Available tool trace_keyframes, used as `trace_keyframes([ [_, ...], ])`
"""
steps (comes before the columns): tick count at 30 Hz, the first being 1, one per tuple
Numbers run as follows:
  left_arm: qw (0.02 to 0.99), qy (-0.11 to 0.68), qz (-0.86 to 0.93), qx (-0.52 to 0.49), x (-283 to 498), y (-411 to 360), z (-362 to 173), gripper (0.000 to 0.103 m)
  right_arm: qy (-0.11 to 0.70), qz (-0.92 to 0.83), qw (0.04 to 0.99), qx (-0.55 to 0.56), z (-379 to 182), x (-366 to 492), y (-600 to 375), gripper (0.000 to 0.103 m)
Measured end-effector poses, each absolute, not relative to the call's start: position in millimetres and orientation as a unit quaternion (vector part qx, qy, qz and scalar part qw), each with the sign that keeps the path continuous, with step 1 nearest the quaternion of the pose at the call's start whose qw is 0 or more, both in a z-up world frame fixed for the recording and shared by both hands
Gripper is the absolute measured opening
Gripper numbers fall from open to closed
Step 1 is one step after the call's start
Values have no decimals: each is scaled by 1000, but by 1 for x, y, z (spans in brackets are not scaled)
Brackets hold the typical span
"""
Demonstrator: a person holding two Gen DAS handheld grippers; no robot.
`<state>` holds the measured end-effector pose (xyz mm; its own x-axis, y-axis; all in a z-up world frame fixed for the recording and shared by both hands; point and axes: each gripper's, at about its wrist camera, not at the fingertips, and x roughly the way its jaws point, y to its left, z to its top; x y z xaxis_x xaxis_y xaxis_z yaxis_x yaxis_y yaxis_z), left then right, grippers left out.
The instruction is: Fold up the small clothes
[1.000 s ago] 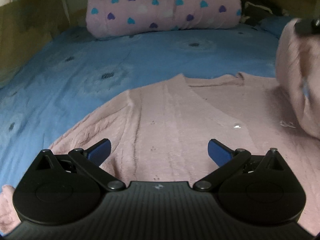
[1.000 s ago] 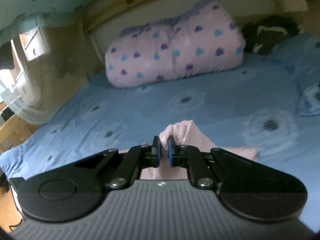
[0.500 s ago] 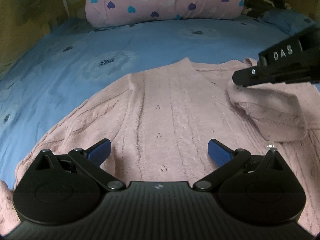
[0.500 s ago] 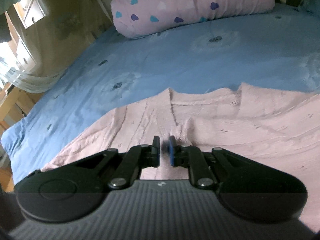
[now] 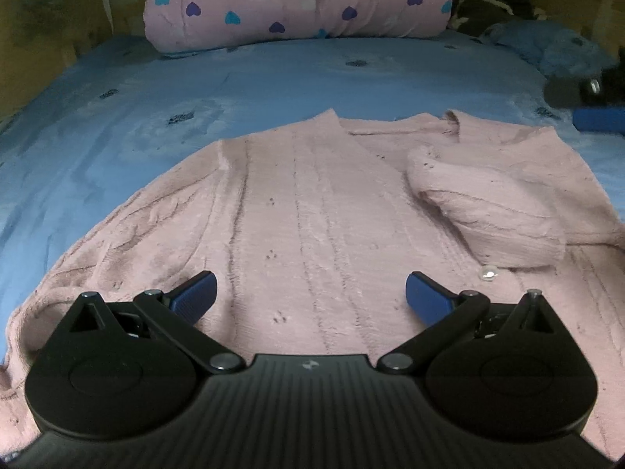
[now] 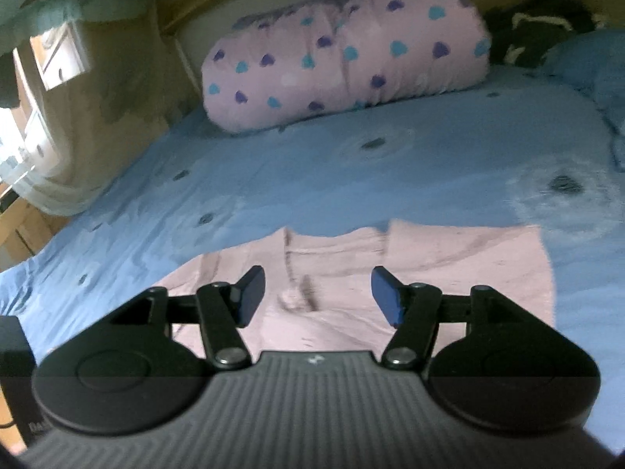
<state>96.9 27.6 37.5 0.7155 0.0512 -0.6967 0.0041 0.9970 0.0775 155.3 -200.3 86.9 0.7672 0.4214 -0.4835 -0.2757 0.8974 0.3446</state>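
Observation:
A small pink knitted cardigan (image 5: 312, 211) lies flat on the blue bed sheet (image 5: 117, 125), neckline away from me. Its right sleeve (image 5: 488, 211) lies folded over the chest. My left gripper (image 5: 310, 299) is open and empty, low over the cardigan's lower half. My right gripper (image 6: 317, 297) is open and empty above the cardigan (image 6: 449, 258) near the neckline. One of its blue fingertips (image 5: 597, 119) shows at the right edge of the left wrist view.
A rolled pink quilt with heart prints (image 5: 297, 0) lies across the head of the bed, also in the right wrist view (image 6: 343, 62). Dark and blue bedding (image 5: 547, 39) is piled at the far right. A wall and a window (image 6: 39, 90) are on the left.
My right gripper brought the sleeve over the chest, opened and let it go, then lifted back to the right. My left gripper stayed open and moved slightly.

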Motion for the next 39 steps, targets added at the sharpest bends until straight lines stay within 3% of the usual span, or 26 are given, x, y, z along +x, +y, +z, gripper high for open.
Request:
trace_keyframes([
  [15,944,323,-27,57,83,-47,81,103,319,104,930,153,50,163,-249,64],
  [26,940,300,-57,149,101,-136,55,102,347,94,923,139,49,167,-259,64],
  [32,928,312,-46,198,119,-162,24,90,360,95,918,135,51,169,-261,64],
  [39,931,316,-23,183,133,-153,14,65,361,97,915,152,52,169,-264,64],
])
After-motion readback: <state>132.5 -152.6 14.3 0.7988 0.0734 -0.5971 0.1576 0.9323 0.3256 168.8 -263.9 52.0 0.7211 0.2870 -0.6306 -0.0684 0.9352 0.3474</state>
